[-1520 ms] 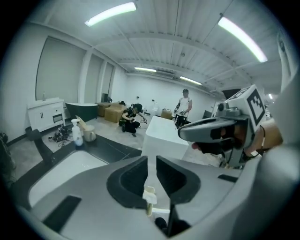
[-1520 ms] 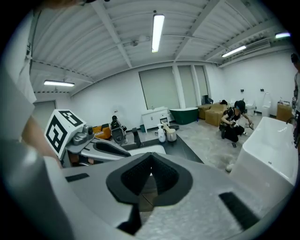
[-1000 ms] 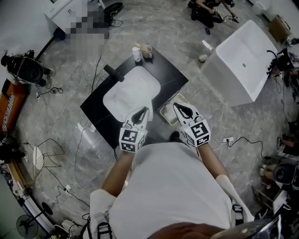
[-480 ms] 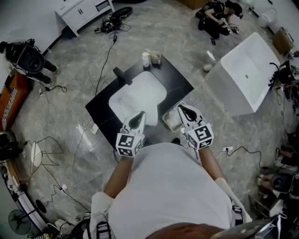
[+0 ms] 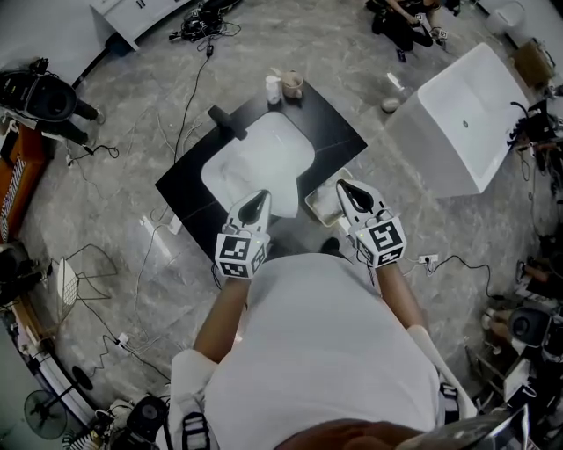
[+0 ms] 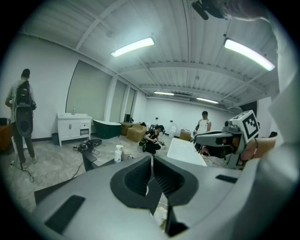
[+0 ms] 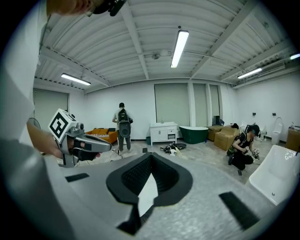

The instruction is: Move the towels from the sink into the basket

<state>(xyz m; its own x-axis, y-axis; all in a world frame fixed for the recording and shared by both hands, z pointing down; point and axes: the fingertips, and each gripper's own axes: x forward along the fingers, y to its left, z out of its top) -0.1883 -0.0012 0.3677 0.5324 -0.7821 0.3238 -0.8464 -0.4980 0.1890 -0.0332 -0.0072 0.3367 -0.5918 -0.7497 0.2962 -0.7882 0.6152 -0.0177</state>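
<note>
In the head view a white sink [image 5: 264, 154] is set in a black counter [image 5: 189, 193]. Pale cloth seems to lie in the basin and over its near edge [image 5: 280, 207], hard to tell from the white bowl. A shallow beige basket [image 5: 310, 208] stands on the floor at the counter's right. My left gripper [image 5: 262, 197] is shut and empty over the sink's near edge. Also shut and empty, my right gripper [image 5: 343, 186] hangs over the basket. Both point almost level: the left gripper [image 6: 151, 159] sees the right one [image 6: 229, 140], and the right gripper [image 7: 151, 155] sees the left [image 7: 77, 140].
A black faucet [image 5: 227, 123], a white bottle [image 5: 274, 88] and a cup [image 5: 292, 85] stand at the counter's far side. A white bathtub [image 5: 462, 119] lies to the right. Cables [image 5: 189, 105] run over the grey floor. A person [image 5: 405, 18] crouches far off.
My left gripper has shifted a little left along the sink's near edge. The right gripper has stayed over the basket. Both stay shut.
</note>
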